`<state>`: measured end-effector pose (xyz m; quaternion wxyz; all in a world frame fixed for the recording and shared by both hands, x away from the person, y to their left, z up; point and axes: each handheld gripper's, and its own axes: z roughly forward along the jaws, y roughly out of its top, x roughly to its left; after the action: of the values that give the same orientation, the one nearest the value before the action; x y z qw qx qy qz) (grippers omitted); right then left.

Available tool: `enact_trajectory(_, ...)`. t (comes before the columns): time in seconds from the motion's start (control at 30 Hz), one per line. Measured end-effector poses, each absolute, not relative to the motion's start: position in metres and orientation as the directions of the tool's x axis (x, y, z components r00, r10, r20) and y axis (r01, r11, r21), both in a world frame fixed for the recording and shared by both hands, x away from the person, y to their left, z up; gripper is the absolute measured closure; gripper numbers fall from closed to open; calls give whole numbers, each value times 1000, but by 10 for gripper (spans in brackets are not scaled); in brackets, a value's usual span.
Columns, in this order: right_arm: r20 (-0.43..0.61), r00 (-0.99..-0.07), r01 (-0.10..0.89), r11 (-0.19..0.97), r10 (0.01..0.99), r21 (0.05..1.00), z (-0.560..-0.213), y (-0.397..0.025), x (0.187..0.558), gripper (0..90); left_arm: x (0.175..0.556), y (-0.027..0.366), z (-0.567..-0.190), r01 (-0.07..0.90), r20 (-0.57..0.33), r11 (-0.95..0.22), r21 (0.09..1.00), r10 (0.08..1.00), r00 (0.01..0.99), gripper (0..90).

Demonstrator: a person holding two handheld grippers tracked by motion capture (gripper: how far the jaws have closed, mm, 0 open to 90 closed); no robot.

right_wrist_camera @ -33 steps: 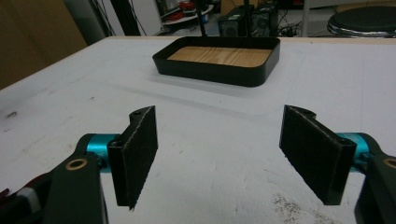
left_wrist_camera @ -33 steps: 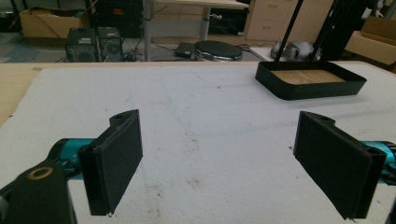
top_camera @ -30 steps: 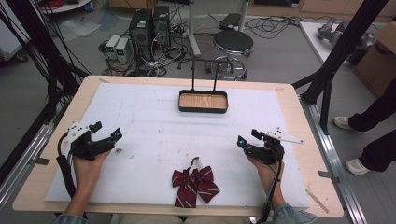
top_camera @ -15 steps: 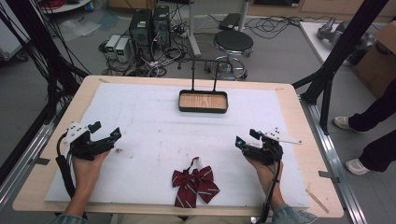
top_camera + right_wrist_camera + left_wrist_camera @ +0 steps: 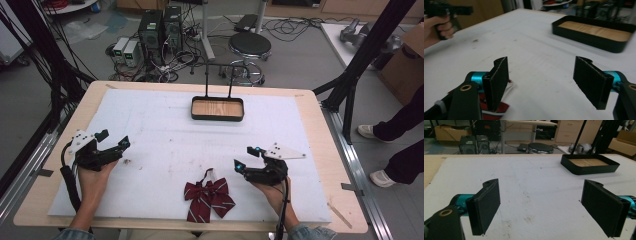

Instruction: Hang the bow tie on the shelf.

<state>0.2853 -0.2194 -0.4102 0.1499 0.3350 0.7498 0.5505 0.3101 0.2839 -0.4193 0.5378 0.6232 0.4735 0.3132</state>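
Cut off, covered and blurred

In the right gripper view, the bow tie (image 5: 496,107) sits partly behind the near jaw and runs off the bottom edge; the other hand (image 5: 436,30) at the table's far corner is blurred and cropped.

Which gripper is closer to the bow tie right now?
The right gripper: the dark red striped bow tie lies just beside and below it, while the left gripper sits farther off across the white mat.
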Motion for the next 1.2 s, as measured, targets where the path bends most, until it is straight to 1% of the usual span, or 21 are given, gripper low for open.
enact_trajectory(0.17,142,-770,345,218,622,913,-413,-200,280,278,310,285,-418,247,-127,39,968,928,352,160)
enact_trajectory(0.23,135,-793,342,250,594,906,-415,-190,276,278,310,285,-417,246,-128,40,968,927,352,160)
enact_trajectory(0.27,118,-814,329,284,569,900,-416,-181,273,279,310,284,-417,246,-127,38,969,926,355,160)
enact_trajectory(0.47,92,-850,311,353,519,883,-420,-161,268,292,309,285,-417,245,-130,43,969,926,354,160)
enact_trajectory(0.53,76,-865,306,401,495,864,-424,-151,269,292,308,286,-416,244,-132,45,969,926,353,160)
enact_trajectory(0.63,76,-869,312,423,488,851,-427,-146,269,293,307,287,-416,238,-133,50,970,927,351,160)
enact_trajectory(0.67,66,-877,306,448,477,840,-429,-141,270,313,307,287,-415,238,-134,50,970,926,352,160)
enact_trajectory(0.7,66,-877,306,448,477,840,-429,-141,270,313,307,287,-415,239,-135,51,970,927,349,160)
enact_trajectory(0.73,54,-885,297,471,463,831,-431,-137,269,317,307,287,-415,238,-136,53,970,927,349,160)
enact_trajectory(0.9,40,-892,291,504,450,813,-435,-131,269,335,306,289,-416,240,-139,56,969,928,347,160)
enact_trajectory(1.2,30,-904,286,552,426,783,-441,-126,269,397,305,289,-415,238,-143,60,969,926,349,160)
